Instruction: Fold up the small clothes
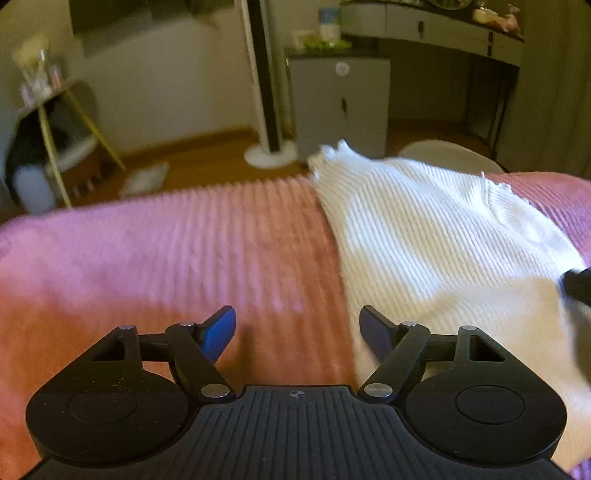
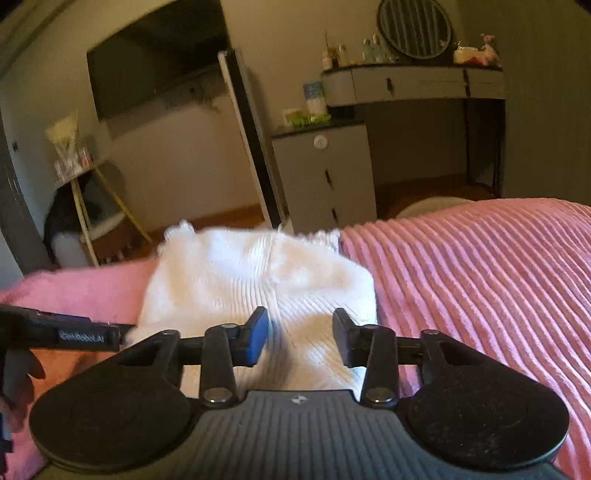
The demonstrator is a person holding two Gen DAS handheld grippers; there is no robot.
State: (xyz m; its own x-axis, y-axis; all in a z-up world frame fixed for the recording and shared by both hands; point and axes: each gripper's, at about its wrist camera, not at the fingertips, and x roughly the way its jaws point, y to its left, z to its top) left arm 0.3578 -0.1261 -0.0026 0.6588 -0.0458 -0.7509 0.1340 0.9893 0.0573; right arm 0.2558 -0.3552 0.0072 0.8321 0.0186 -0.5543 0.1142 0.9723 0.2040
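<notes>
1. Since the white ribbed knit garment (image 2: 258,284) lies flat on the pink ribbed blanket (image 2: 480,280) of the bed, near the bed's far edge, I judge it is spread out so a fold can start from its near hem.
2. Its far edge looks frayed or scalloped; motion blur keeps me from telling what kind of garment it is, and I see no fold made yet.
3. My right claw (image 2: 301,341) hangs over the near part of the garment, jaws partly spread, nothing between the pads; it pinches nothing.
4. My left claw (image 1: 297,334) sits at the garment's left border, jaws spread wide: one finger over bare blanket, the other over white knit. I would say it straddles that border so it can catch the edge. It holds nothing either.
5. From the right wrist view, the left tool's black body enters at the left, just beside the garment's near corner.
6. Beyond the bed stand a grey cabinet (image 2: 325,173), a dressing table with a round mirror (image 2: 415,27), a wall-mounted screen (image 2: 155,62) and a small stand with gold legs (image 2: 96,206).
</notes>
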